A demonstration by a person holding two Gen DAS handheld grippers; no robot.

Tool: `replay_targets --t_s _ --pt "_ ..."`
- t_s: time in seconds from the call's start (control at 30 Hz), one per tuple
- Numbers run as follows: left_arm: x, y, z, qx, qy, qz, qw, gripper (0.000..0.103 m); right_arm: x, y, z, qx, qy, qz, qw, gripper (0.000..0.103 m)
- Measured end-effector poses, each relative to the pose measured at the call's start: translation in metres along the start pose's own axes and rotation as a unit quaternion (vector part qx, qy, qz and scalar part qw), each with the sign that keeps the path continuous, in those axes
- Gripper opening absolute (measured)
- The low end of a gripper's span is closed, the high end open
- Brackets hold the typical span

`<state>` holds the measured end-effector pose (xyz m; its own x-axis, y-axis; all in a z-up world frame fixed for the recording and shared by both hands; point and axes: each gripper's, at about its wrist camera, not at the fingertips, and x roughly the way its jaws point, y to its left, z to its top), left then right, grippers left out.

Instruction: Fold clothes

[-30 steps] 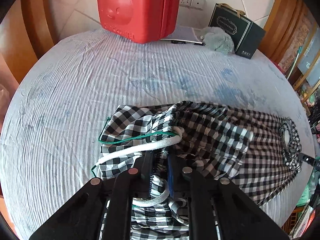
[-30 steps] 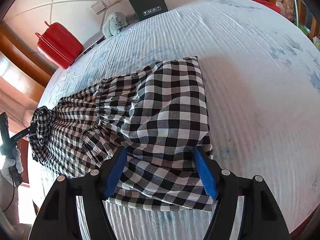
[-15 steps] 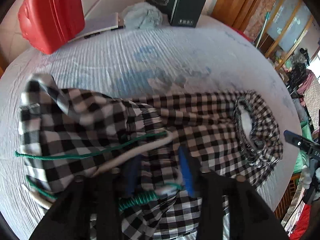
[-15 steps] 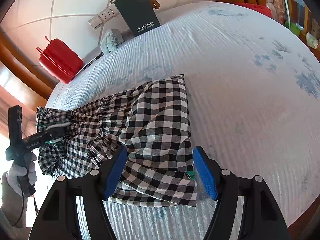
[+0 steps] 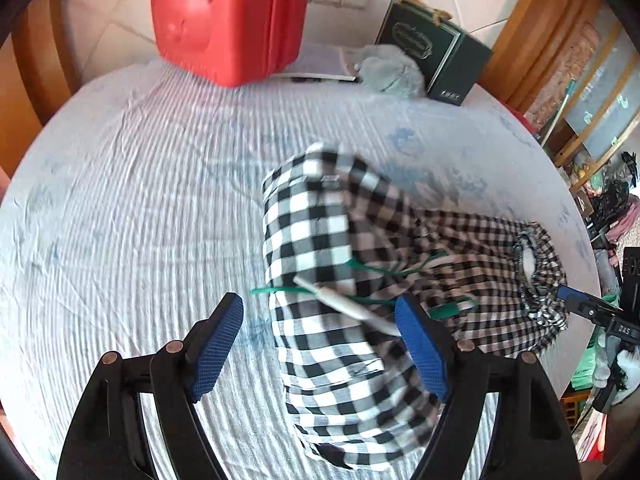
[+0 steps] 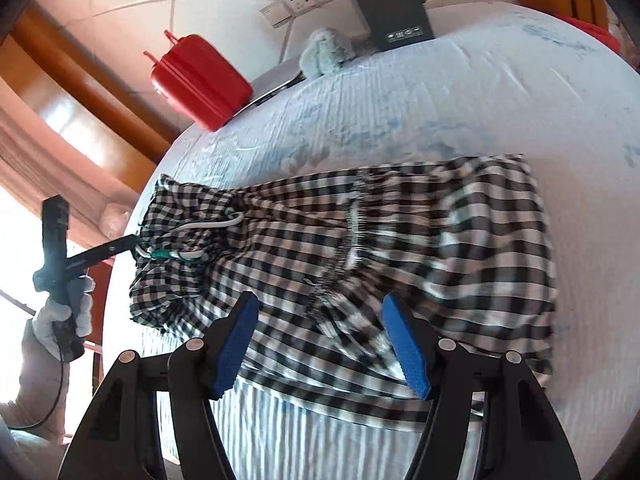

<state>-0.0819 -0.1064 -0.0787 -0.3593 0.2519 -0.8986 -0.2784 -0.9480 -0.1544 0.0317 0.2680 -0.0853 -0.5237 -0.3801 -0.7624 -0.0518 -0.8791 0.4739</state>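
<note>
A black-and-white checked garment (image 5: 312, 240) with a white cord (image 5: 348, 306) and a green cord lies spread on the bed. My left gripper (image 5: 320, 340) hovers above its bunched end. Its jaws are opening, and the blue pads stand wide of the cloth without touching it. In the right wrist view this gripper (image 6: 128, 242) sits at the garment's (image 6: 400, 240) left end, held by a gloved hand (image 6: 60, 312). My right gripper (image 6: 320, 344) hangs over the garment's near edge. Its jaws are closing a little, with cloth below the gap and nothing pressed. It also shows at the far end (image 5: 580, 304).
At the head of the bed (image 5: 140, 200) stand a red suitcase (image 5: 228, 16), a dark box (image 5: 436, 52), a grey plush toy (image 5: 388, 70) and a flat book. Wall sockets (image 6: 300, 2) and wooden bed frame (image 6: 80, 80) lie behind. Clutter lies beyond the bed's right side.
My left gripper let go of the corded end and its jaws went from shut to wide apart. The end of the garment now lies loose. My right gripper shifted along the near edge.
</note>
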Motion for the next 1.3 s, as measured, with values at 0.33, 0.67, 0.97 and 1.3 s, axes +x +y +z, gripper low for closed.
replay_targets --t_s 0.33,0.67,0.97,1.3 --pt "-0.003 0.053 -0.014 -0.036 -0.005 0.035 0.9987 0.081 0.066 0.078 0.005 -0.032 0.041 0.046 0.998 0.065" --pt "-0.003 0.035 -0.021 0.011 0.007 0.016 0.9998 0.078 0.132 0.113 0.025 -0.007 0.054 0.071 0.996 0.059" --pt "0.024 0.056 -0.027 -0.009 0.028 -0.047 0.9985 0.029 0.17 0.129 0.027 -0.011 0.078 0.067 0.995 0.024" --pt "0.007 0.051 -0.028 0.011 0.028 -0.028 0.9992 0.06 0.091 0.119 -0.001 -0.013 0.048 0.011 0.999 0.008"
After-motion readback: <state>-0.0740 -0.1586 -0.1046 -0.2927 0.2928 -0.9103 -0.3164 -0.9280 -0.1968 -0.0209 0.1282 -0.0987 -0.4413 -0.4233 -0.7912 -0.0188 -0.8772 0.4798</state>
